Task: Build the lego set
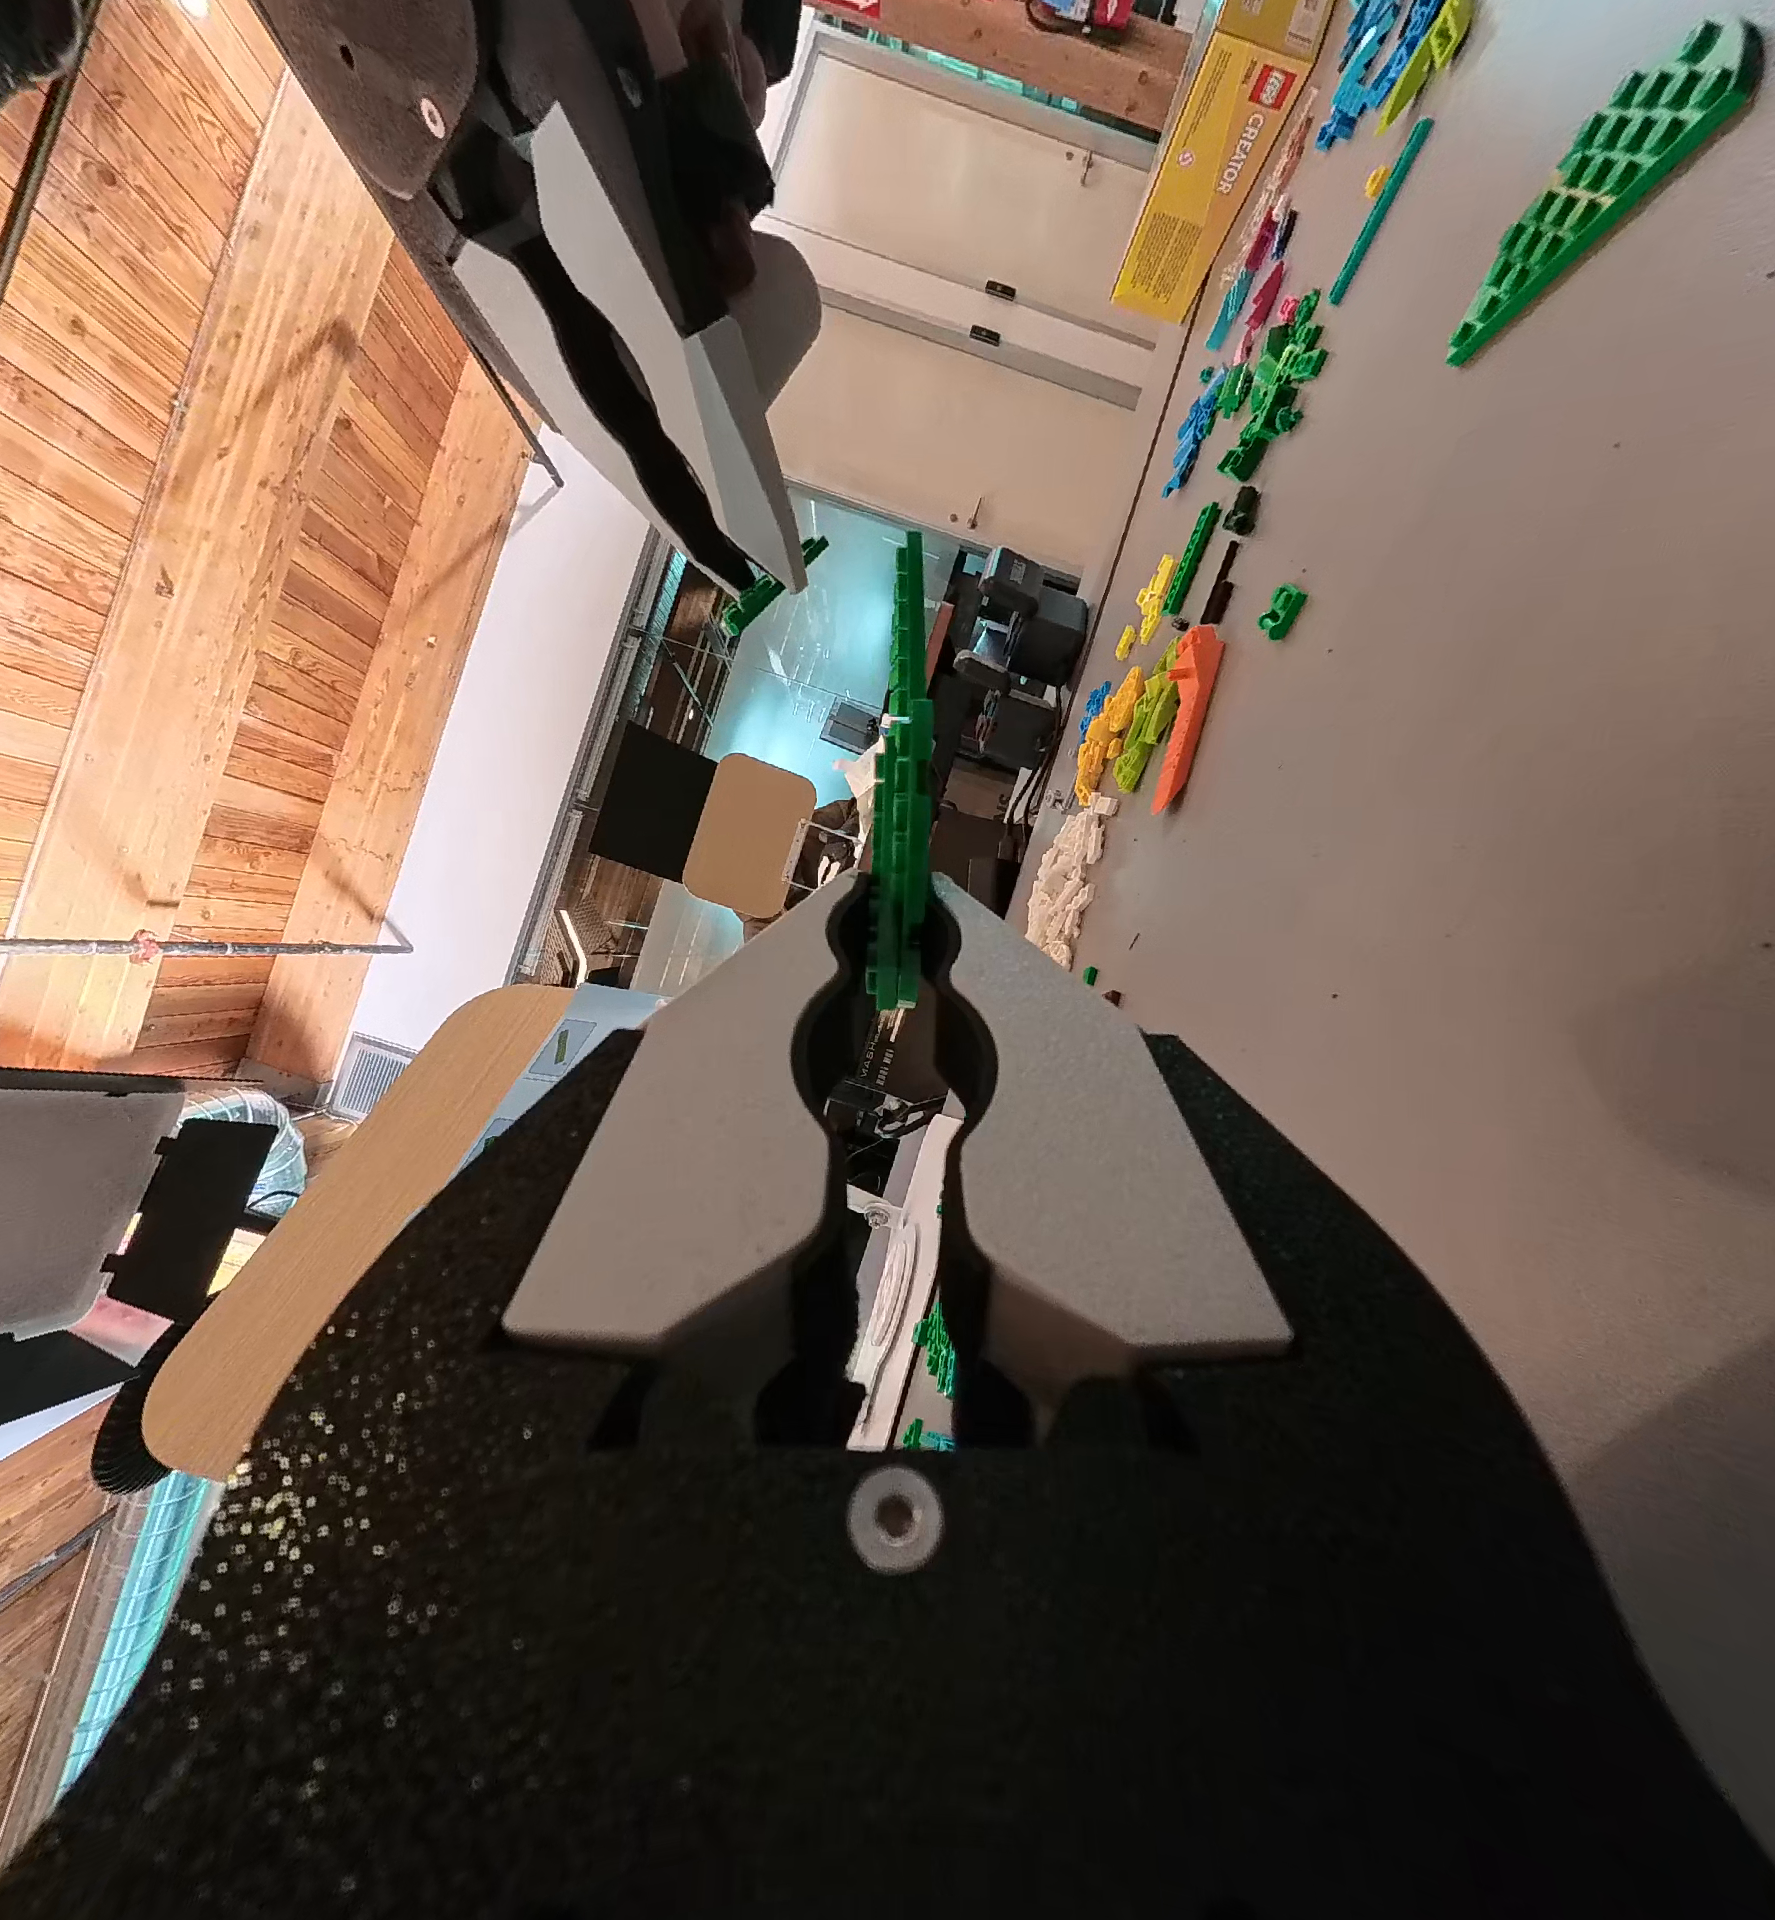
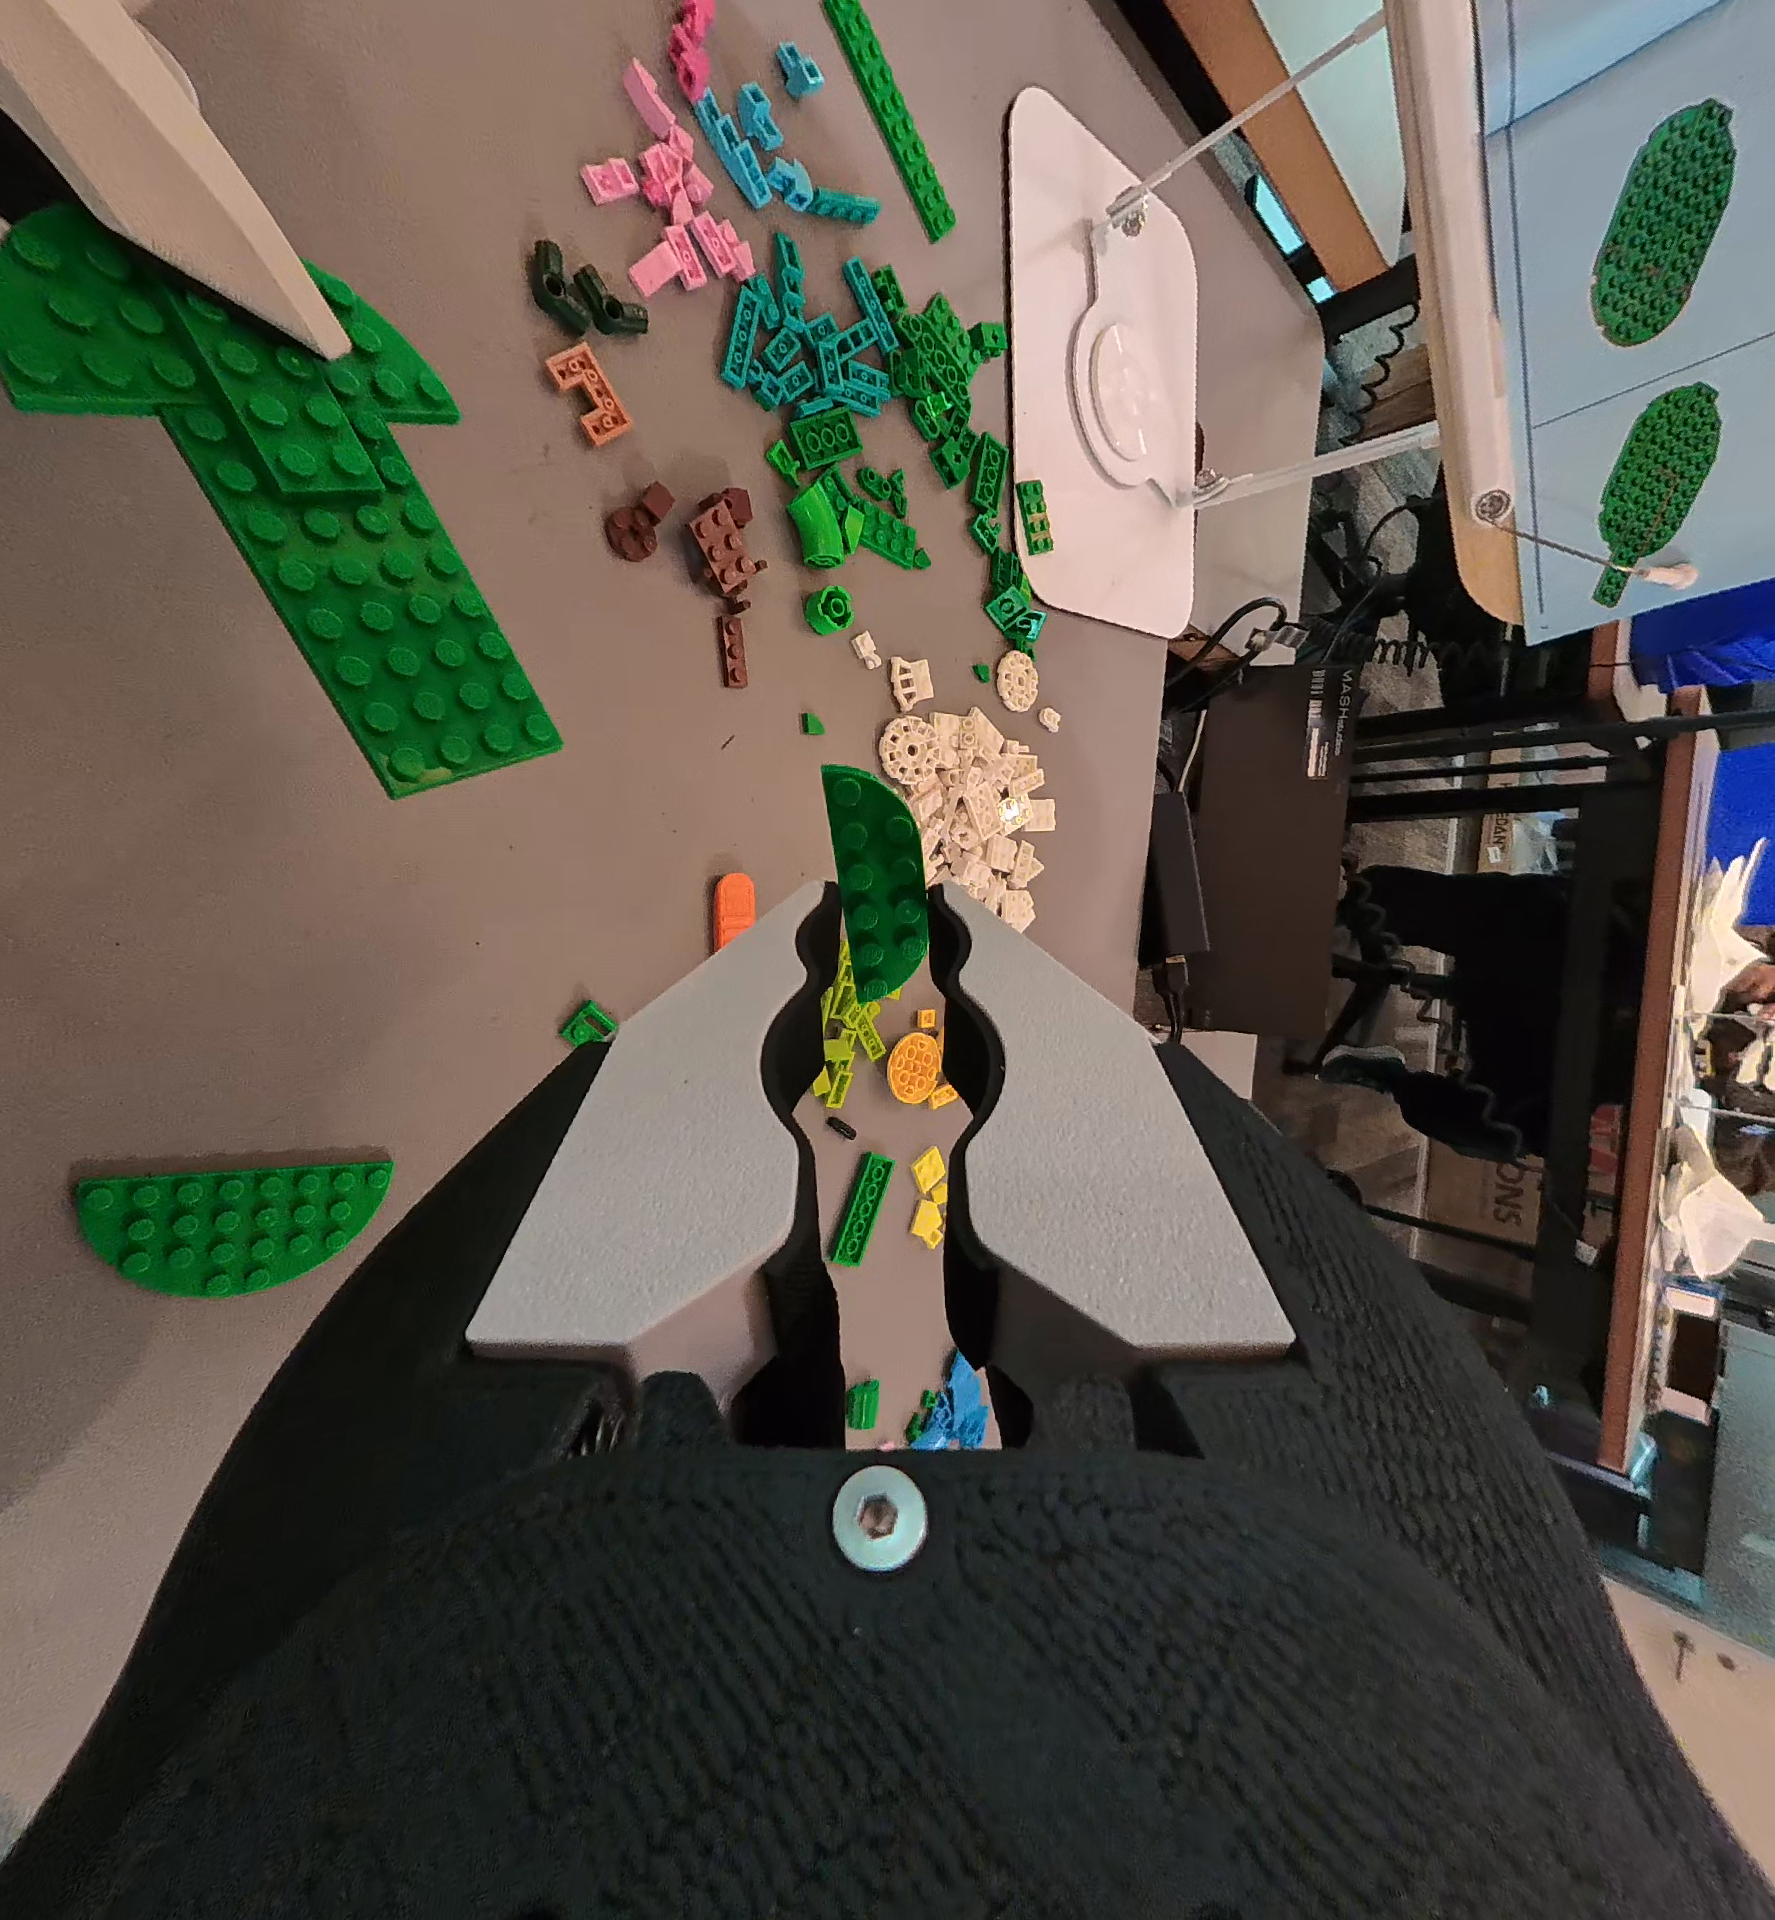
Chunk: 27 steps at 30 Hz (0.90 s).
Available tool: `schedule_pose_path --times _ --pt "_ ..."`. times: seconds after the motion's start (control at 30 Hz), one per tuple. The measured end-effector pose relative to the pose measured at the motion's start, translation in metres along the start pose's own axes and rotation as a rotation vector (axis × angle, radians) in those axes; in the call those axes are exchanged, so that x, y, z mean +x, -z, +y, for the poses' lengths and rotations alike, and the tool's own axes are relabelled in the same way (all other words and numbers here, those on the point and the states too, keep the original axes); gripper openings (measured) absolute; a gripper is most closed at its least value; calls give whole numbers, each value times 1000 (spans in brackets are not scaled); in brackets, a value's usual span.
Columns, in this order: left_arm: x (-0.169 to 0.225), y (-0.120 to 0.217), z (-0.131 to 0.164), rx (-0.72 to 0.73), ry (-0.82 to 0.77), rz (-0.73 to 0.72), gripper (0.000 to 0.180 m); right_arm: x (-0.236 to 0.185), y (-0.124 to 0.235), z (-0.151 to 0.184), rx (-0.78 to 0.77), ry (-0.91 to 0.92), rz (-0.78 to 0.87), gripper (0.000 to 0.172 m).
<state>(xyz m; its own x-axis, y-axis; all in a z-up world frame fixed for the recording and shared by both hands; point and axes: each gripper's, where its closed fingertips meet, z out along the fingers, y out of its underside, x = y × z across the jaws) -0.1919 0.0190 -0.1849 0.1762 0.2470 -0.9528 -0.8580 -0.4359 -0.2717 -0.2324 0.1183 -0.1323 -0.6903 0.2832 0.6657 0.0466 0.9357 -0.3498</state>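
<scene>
The left gripper [image 1: 898,914] is clamping a green plate assembly [image 1: 904,790] edge-on; the right gripper [image 1: 769,582] is apparently pinching a small green piece [image 1: 755,603].

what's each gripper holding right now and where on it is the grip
Left gripper: green plate assembly, gripped edge-on at its near end. Right gripper: green half-round plate, gripped across its near half.

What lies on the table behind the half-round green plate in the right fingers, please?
Behind the half-round plate lies a pile of white pieces on the grey table; the plate covers the pile's near edge.
</scene>
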Motion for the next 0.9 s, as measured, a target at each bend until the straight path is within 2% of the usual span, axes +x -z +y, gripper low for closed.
schedule_pose_path --times 0.6,0.67,0.83,0.9 --pt "1 -1 0 0 -8 -1 5 -3 -6 6 -14 -29 -37 15" --pt "-2 -1 2 -13 -10 -15 5 -13 -13 10 -21 -69 -107 15" --pt "-16 -1 17 -76 52 -76 5 -69 -44 28 -81 -168 -420 15" --pt "-22 1 19 -78 90 -96 5 -79 -55 32 -93 -187 -481 15"
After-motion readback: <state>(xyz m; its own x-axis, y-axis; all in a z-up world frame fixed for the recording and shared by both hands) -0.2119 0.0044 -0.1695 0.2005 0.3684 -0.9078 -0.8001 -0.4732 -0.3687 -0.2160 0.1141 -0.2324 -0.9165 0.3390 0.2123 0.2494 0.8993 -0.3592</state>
